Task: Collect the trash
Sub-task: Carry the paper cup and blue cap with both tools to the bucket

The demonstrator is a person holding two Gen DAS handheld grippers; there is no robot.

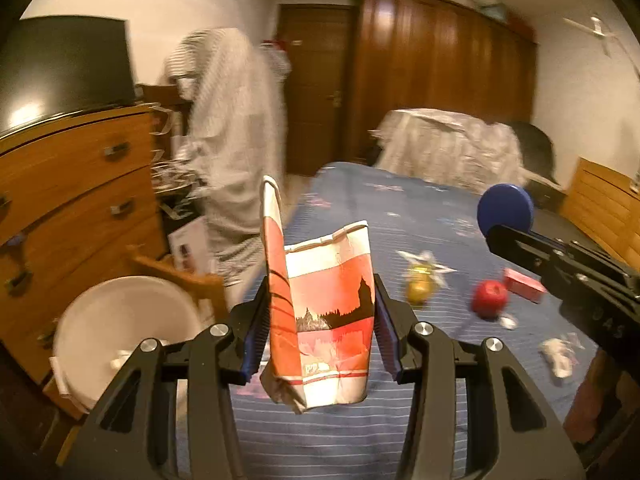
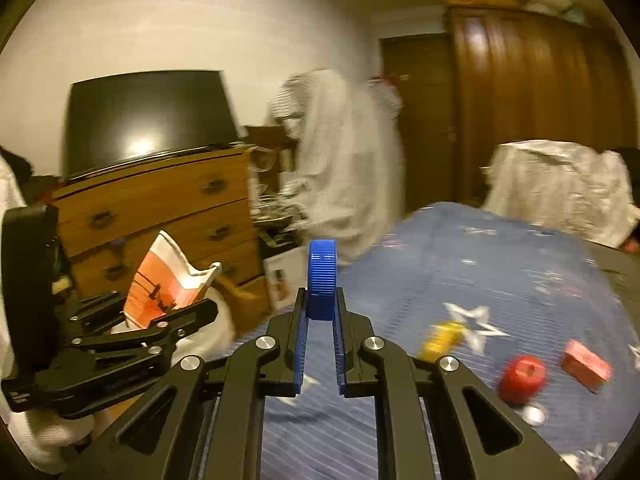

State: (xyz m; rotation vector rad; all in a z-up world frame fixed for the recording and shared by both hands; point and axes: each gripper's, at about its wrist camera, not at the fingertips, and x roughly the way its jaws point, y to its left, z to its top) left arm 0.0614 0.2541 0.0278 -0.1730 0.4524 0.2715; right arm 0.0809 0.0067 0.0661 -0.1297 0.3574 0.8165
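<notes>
Jaws gripping paper bag (image 1: 328,312), blue lid (image 2: 322,278)

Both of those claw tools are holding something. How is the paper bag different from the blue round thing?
The paper bag is crumpled, printed orange and white with a dark skyline; the blue lid is rigid, plain blue with a ridged rim. The bag fills the left gripper, its fingers spread wide; the lid stands on edge in the right gripper, fingers nearly together. Both are held above the blue bedspread.
</notes>
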